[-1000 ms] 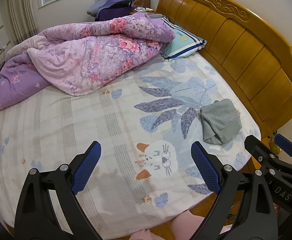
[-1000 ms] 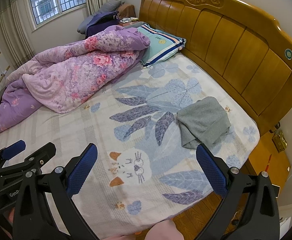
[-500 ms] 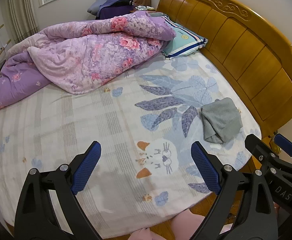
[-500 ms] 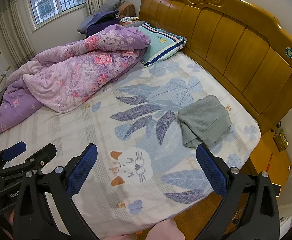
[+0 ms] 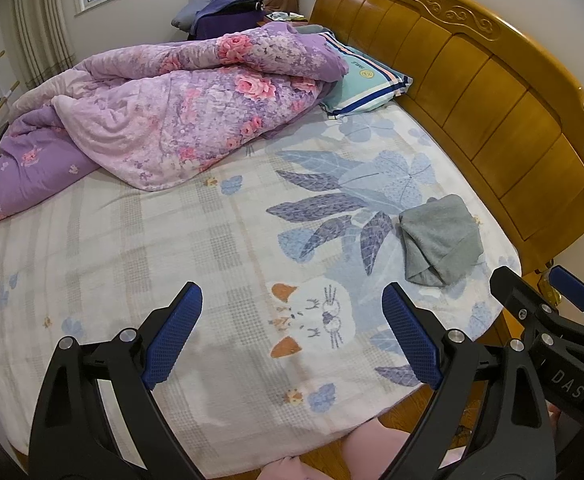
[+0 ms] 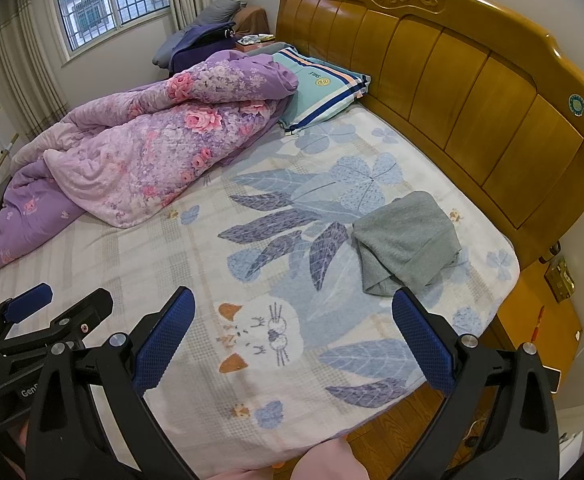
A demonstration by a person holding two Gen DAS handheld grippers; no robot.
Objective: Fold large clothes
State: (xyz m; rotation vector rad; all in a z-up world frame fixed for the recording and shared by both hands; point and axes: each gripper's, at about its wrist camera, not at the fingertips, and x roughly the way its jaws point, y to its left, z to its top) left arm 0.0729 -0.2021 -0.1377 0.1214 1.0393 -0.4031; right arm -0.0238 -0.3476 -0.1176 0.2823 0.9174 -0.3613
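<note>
A grey folded garment [image 5: 440,240] lies on the bed sheet near the headboard, at the right side; it also shows in the right wrist view [image 6: 406,244]. My left gripper [image 5: 292,332] is open and empty, held above the near edge of the bed, well short of the garment. My right gripper [image 6: 292,338] is open and empty too, held above the near edge, with the garment just beyond its right finger [image 6: 422,342]. The right gripper shows at the right of the left wrist view [image 5: 548,300], and the left gripper shows at the left of the right wrist view [image 6: 51,304].
A purple floral quilt [image 5: 163,120] is bunched at the far left of the bed. A striped teal pillow [image 5: 366,84] lies by the wooden headboard [image 5: 492,92]. The patterned sheet [image 5: 171,248] covers the mattress. A wooden nightstand [image 6: 540,320] stands at the right.
Both grippers have drawn back a little from the bed, so the garment looks slightly farther away. Both stay open and empty.
</note>
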